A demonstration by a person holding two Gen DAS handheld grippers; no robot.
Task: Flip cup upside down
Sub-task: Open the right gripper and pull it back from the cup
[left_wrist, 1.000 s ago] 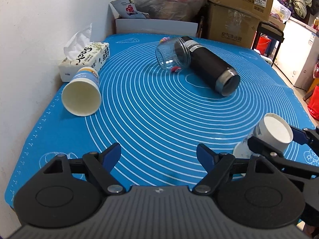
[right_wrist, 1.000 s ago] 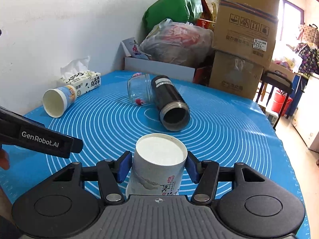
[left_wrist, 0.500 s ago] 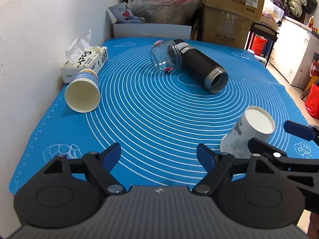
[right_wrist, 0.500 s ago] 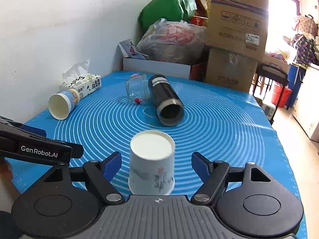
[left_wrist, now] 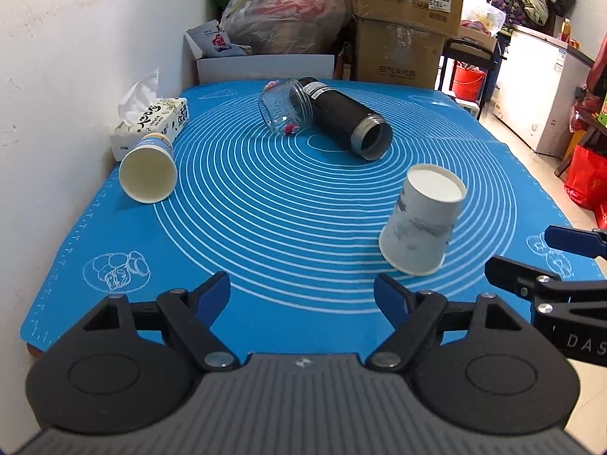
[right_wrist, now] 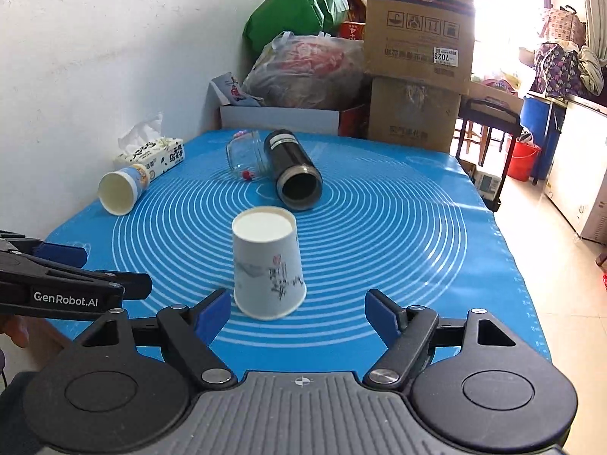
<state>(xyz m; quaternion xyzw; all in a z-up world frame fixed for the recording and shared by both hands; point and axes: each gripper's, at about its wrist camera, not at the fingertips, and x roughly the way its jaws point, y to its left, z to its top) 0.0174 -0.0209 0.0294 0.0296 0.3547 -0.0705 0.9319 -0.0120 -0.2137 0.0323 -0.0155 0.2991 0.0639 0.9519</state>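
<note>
A white paper cup with ink drawings [right_wrist: 267, 267] stands upside down on the blue mat [right_wrist: 379, 235], its base facing up; it also shows in the left wrist view [left_wrist: 421, 223]. My right gripper [right_wrist: 297, 309] is open and empty, just behind the cup, not touching it. My left gripper [left_wrist: 301, 294] is open and empty over the mat's near edge, to the left of the cup. The right gripper's fingers [left_wrist: 569, 240] show at the right edge of the left wrist view.
A second paper cup [left_wrist: 148, 174] lies on its side at the left by a tissue pack [left_wrist: 151, 121]. A glass jar [left_wrist: 284, 112] and a black flask [left_wrist: 349, 119] lie on their sides further back. Boxes and bags stand behind the table. A wall runs along the left.
My right gripper has opened, let go of the white cup and drawn back. The cup now stands upside down on the mat. My left gripper has drawn back a little.
</note>
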